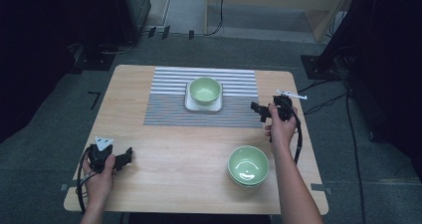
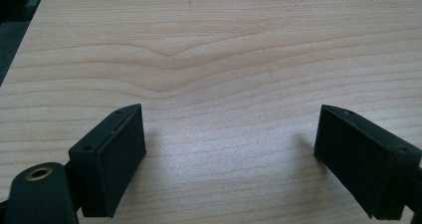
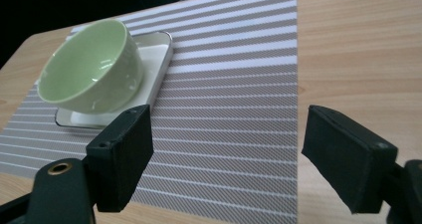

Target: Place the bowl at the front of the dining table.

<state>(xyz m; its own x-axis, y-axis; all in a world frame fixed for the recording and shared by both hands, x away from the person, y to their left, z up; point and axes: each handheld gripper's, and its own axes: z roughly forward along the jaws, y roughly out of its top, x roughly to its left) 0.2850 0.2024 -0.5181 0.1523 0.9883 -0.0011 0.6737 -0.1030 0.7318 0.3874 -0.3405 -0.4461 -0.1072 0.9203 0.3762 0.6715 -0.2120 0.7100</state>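
The light wooden table [image 1: 189, 159] carries a grey-and-white striped placemat [image 1: 234, 109] along its far edge, likely laid as the setting spot. On the mat sits a white square dish [image 3: 149, 64] with a pale green ceramic bowl [image 1: 205, 90] resting in it — apparently already set. A second pale green bowl [image 1: 248, 165] waits near the table's near right corner, within easy reach. The right gripper [image 1: 259, 109] hovers at the mat's right edge, jaws released and empty, facing the dish. The left gripper [image 1: 127, 157] idles by the near left corner — jaws spread over bare wood.
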